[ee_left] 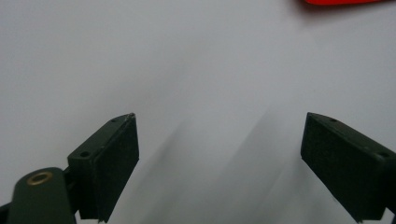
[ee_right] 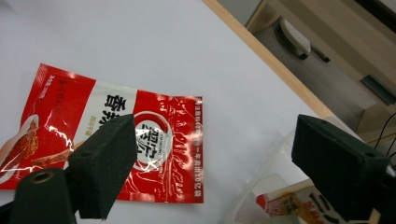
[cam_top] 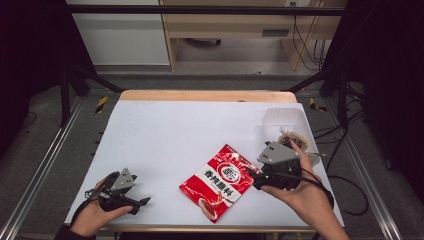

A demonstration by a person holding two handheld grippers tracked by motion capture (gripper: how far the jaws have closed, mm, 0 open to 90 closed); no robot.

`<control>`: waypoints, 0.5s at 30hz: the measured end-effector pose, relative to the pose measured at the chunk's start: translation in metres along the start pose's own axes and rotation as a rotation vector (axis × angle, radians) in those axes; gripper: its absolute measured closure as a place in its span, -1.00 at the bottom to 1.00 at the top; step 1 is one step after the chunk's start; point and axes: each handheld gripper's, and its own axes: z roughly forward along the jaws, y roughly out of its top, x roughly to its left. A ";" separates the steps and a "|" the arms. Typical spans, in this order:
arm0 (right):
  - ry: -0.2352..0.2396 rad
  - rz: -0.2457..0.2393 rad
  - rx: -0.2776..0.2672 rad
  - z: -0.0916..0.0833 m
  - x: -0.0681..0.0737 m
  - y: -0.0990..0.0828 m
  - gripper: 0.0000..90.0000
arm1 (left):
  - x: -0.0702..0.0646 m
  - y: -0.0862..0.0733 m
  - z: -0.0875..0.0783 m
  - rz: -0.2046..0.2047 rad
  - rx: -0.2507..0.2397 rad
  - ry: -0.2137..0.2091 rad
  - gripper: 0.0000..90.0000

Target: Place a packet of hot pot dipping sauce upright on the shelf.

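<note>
While open, right tool (empty) nears red packet.

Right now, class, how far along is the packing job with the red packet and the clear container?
Done: one packet already lies inside the clear container at the table's far right. In hand: nothing; the right gripper is open beside the red packet, which lies flat on the white table. The left gripper is open over bare table. Left, probably: grasping the red packet and moving it to the container.
</note>
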 end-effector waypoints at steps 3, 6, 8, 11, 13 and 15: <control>0.013 0.043 0.000 0.010 0.008 -0.007 -0.74 | 0.000 0.000 0.000 0.000 -0.003 0.001 -0.74; 0.008 0.072 -0.005 0.019 0.015 -0.014 -0.74 | -0.001 0.000 0.000 0.002 -0.004 0.001 -0.74; 0.013 0.105 -0.010 0.026 0.018 -0.019 -0.73 | -0.001 0.001 0.000 0.004 -0.008 0.001 -0.73; 0.023 0.136 -0.010 0.038 0.025 -0.026 -0.67 | -0.003 0.001 0.000 0.006 -0.011 -0.001 -0.73; 0.009 0.132 0.003 0.045 0.028 -0.030 -0.64 | -0.003 0.002 0.000 0.009 -0.010 -0.001 -0.73; -0.003 0.139 0.001 0.051 0.031 -0.034 -0.56 | -0.003 0.002 0.000 0.010 -0.011 0.000 -0.73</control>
